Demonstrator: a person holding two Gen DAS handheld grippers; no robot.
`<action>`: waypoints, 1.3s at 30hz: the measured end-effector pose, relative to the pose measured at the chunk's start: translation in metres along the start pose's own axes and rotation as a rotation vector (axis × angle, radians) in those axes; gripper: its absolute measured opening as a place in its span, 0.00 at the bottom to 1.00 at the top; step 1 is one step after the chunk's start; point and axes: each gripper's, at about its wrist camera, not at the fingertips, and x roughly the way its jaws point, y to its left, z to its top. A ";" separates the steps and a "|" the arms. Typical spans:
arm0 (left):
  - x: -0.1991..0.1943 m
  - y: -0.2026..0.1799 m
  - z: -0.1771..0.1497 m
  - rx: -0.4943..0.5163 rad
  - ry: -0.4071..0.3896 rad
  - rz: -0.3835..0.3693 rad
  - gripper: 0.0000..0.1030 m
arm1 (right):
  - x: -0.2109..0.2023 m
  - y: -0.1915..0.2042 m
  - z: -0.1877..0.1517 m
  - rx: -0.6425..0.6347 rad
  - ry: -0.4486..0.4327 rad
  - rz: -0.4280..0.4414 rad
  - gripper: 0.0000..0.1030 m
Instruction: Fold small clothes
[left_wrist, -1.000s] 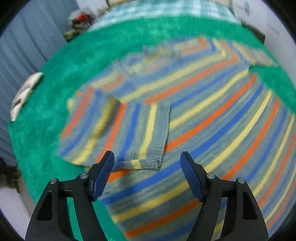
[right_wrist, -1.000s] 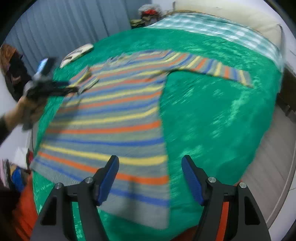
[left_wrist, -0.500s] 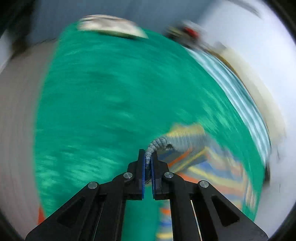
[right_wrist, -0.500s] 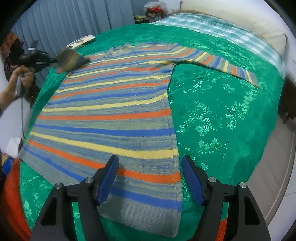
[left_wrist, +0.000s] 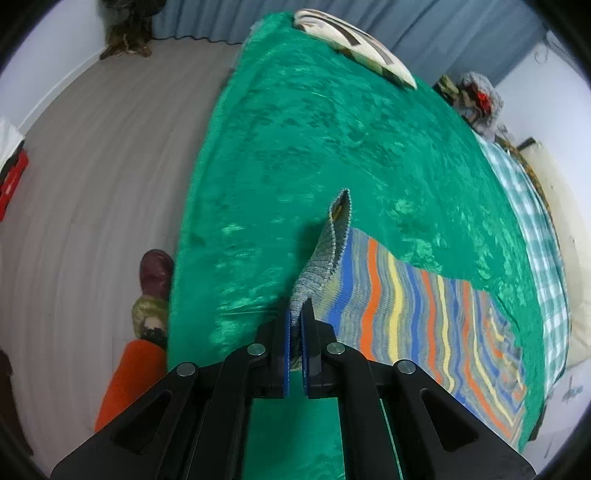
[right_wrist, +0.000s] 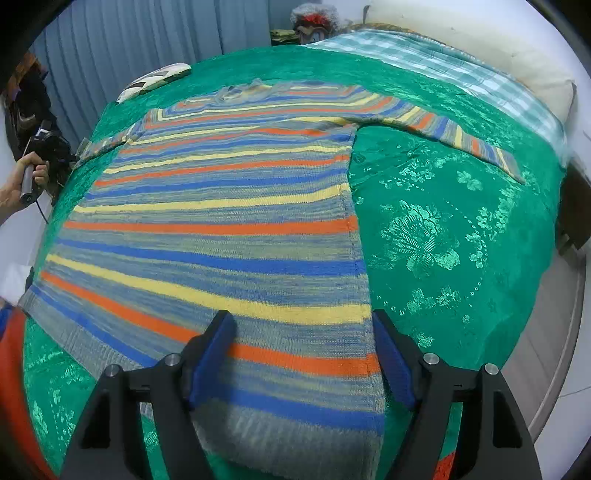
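Note:
A striped sweater (right_wrist: 221, 206) in blue, orange, yellow and grey lies flat on the green bedspread (right_wrist: 443, 240). My left gripper (left_wrist: 295, 314) is shut on the grey cuff (left_wrist: 334, 236) of one sleeve, which is pulled out sideways over the bedspread (left_wrist: 295, 147). In the right wrist view that gripper (right_wrist: 48, 144) shows at the far left, held by a hand. My right gripper (right_wrist: 303, 332) hovers over the sweater's lower right corner near the hem. Its jaws are opening; the knit lies below them and the pads do not press on it. The other sleeve (right_wrist: 461, 136) stretches out to the right.
A white patterned cushion (left_wrist: 354, 40) lies at the far edge of the bed. A checked sheet (right_wrist: 424, 55) and a pillow are at the head end. A person's slippered foot (left_wrist: 155, 269) and orange trouser leg (left_wrist: 129, 376) stand on the grey floor beside the bed.
My left gripper shut on the sleeve cuff, rolled over and drew the folded-in sleeve outward to the bed's side. The right gripper sank slightly over the hem corner and widened.

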 end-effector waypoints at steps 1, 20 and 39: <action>0.003 0.000 0.001 0.005 0.007 0.008 0.02 | 0.000 -0.001 0.000 0.004 -0.001 0.002 0.73; -0.034 0.020 0.014 -0.015 -0.095 0.173 0.30 | 0.002 0.000 0.000 0.016 0.003 0.000 0.74; -0.059 0.008 -0.057 0.213 -0.019 0.160 0.74 | 0.000 0.004 0.000 0.015 0.017 -0.028 0.76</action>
